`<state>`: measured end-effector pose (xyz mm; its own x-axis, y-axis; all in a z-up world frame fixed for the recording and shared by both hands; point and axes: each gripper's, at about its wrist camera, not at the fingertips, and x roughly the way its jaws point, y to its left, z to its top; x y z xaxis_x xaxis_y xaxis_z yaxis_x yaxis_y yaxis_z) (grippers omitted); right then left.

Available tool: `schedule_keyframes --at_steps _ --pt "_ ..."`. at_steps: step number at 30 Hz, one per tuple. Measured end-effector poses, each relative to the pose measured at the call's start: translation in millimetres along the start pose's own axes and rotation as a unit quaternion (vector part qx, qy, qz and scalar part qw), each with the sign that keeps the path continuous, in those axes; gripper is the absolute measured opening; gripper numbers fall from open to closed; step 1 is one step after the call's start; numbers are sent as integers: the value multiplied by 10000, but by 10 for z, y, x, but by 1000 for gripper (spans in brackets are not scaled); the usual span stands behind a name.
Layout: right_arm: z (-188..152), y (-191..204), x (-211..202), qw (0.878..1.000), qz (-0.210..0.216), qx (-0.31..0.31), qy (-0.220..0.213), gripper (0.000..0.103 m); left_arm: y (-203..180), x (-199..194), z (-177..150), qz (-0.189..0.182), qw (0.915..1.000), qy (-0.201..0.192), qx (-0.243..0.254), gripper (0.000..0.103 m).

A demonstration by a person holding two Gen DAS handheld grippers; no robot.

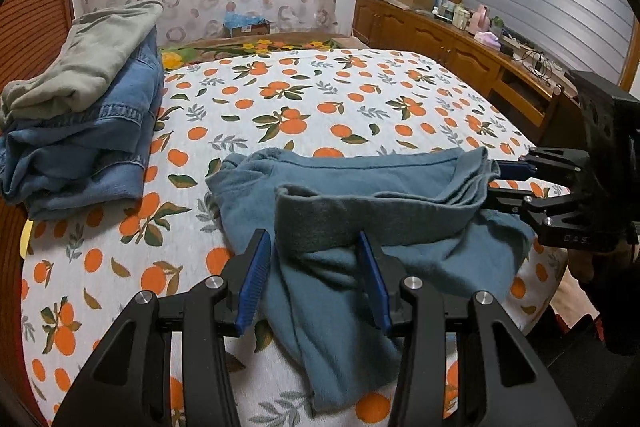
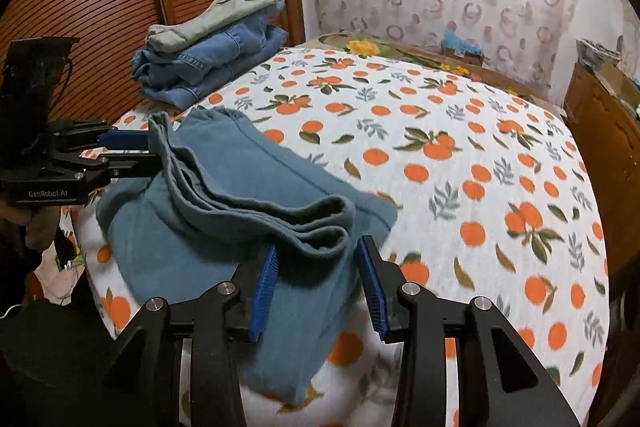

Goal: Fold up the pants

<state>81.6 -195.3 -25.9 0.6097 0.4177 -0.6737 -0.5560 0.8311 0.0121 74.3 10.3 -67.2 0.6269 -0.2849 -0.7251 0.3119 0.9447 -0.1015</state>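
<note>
With left gripper (image 1: 313, 237) and right gripper (image 2: 318, 243) both clamped on pants (image 1: 400, 163), carry 2 corners level, align edges, lower flat, then release.
</note>
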Motion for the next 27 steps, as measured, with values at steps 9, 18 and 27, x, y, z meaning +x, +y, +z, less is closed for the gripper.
schedule_keyframes --at_steps 9,18,27 --pt "114 -60 184 9999 -59 96 47 41 82 92 80 -61 9999 -36 -148 45" --pt "115 -144 239 9995 145 268 48 41 81 55 114 -140 9996 -247 -93 15" --pt "102 -181 196 9991 152 382 -79 41 126 -155 292 -122 9966 -762 -276 14"
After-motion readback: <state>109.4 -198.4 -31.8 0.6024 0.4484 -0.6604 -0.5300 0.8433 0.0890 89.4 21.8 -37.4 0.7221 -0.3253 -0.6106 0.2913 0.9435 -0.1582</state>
